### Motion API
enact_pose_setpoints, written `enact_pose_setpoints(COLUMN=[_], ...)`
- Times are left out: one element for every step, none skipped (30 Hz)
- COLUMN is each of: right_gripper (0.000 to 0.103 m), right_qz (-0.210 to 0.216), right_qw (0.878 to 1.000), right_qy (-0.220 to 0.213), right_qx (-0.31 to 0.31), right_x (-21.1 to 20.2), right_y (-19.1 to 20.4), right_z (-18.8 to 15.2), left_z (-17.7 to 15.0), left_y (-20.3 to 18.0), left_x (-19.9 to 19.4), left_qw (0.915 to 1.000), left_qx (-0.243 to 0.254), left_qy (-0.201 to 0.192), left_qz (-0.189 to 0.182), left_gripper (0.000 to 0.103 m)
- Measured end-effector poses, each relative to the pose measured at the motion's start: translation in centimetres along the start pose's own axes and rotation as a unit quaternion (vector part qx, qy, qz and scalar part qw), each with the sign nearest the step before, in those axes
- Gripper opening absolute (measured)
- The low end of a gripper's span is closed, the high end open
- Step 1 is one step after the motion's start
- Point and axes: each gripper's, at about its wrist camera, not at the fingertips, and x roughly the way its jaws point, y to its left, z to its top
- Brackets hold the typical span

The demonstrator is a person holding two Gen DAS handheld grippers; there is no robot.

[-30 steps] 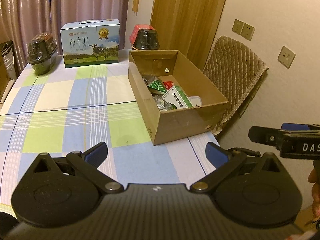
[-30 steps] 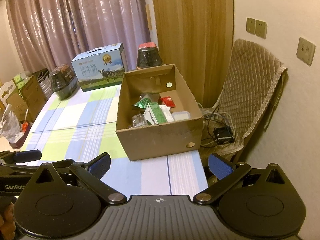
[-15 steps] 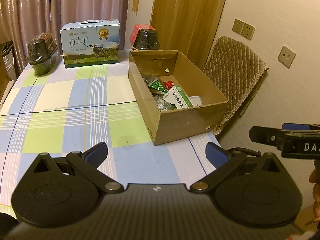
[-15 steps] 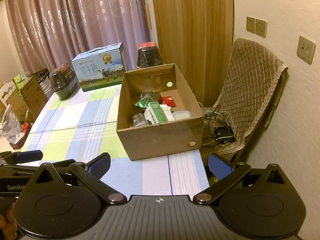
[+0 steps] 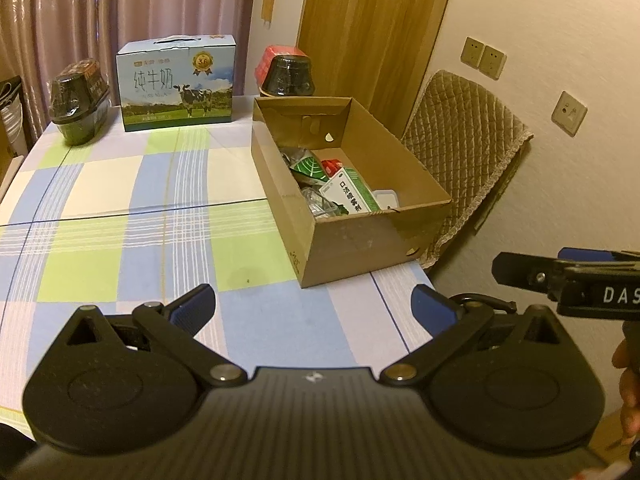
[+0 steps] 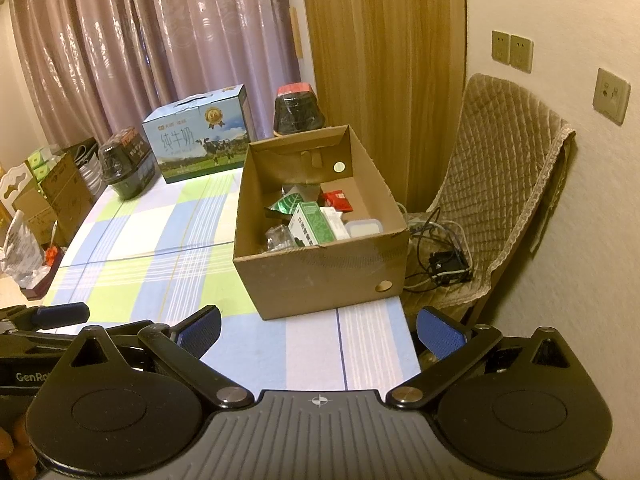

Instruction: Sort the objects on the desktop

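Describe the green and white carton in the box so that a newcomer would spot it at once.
Start at the open cardboard box at the table's right edge, beside the padded chair. Inside, near the front wall, lies a green and white carton printed with dark characters. It is the largest item there, lying flat between crinkled clear plastic on its left and a small white tub on its right.

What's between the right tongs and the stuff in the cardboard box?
Only the box's near wall. The right tongs are open, low over bare tablecloth, and the green carton and other items sit behind that wall. The box has no lid, so coming over the rim looks clear.
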Motion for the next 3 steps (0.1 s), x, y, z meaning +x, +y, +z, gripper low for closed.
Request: enact_pose_setpoints(right_gripper=[0.101,0.101,0.101], right_qz=[0.000,-0.001,-0.002], right_qw=[1.000,1.000,1.000], right_qy=[0.000,0.000,0.000], right_qx=[0.000,0.000,0.000], right_x=[0.02,0.06,0.13], right_y=[0.07,0.11,0.14], right_z=[-0.06,-0.10,-0.14], left_z=[-0.03,-0.12,-0.15], left_y=[0.02,-0.01,0.03], left_x=[0.01,-0.03,-0.03], left_qw=[1.0000,1.0000,1.0000], left_qx=[0.000,0.002,0.003], left_qy=[-0.001,-0.003,-0.004], left_qz=[0.001,0.001,0.001], left_gripper=[0.102,0.102,0.102])
